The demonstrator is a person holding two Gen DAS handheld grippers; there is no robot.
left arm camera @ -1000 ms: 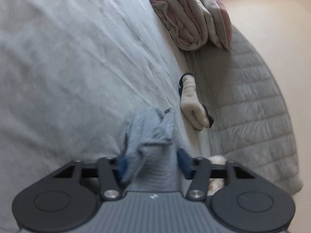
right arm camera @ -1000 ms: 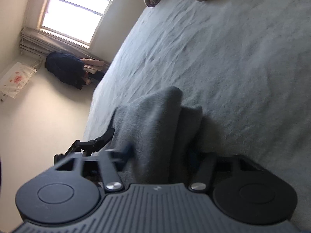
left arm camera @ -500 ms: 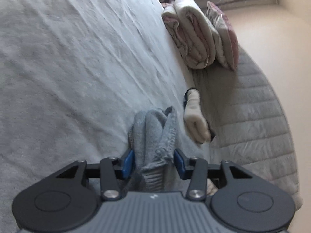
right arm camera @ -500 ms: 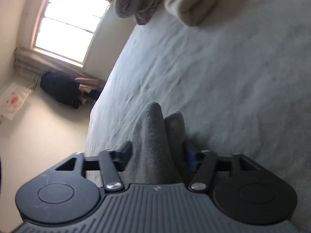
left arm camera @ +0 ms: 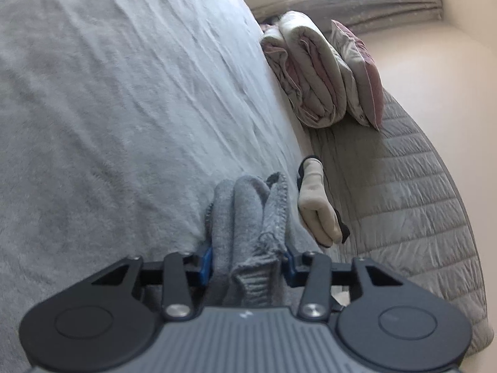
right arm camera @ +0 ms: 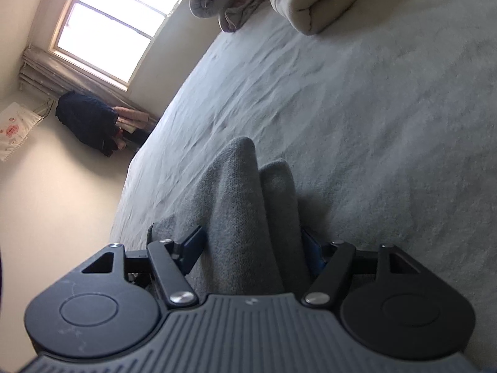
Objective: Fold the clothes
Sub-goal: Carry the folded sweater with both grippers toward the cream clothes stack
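A grey knitted garment (left arm camera: 248,217) is bunched between the blue pads of my left gripper (left arm camera: 248,259), which is shut on its ribbed hem. In the right wrist view another part of the same grey garment (right arm camera: 245,205) stands up in two folds, and my right gripper (right arm camera: 251,248) is shut on it. Both grippers hang just above the pale grey bed sheet (left arm camera: 108,108). How the garment runs between the two grippers is hidden.
A cream sock with black trim (left arm camera: 316,205) lies at the bed's edge beside the left gripper. Rolled quilts (left arm camera: 310,74) and a pillow (left arm camera: 360,71) sit at the far end. A quilted grey cover (left arm camera: 403,202) drapes the bed side. Dark clothes (right arm camera: 87,121) hang under a window (right arm camera: 115,28).
Both grippers have tilted upward and moved with the garment, so the quilts and window come further into view. The fabric has bunched tighter into upright folds between the pads.
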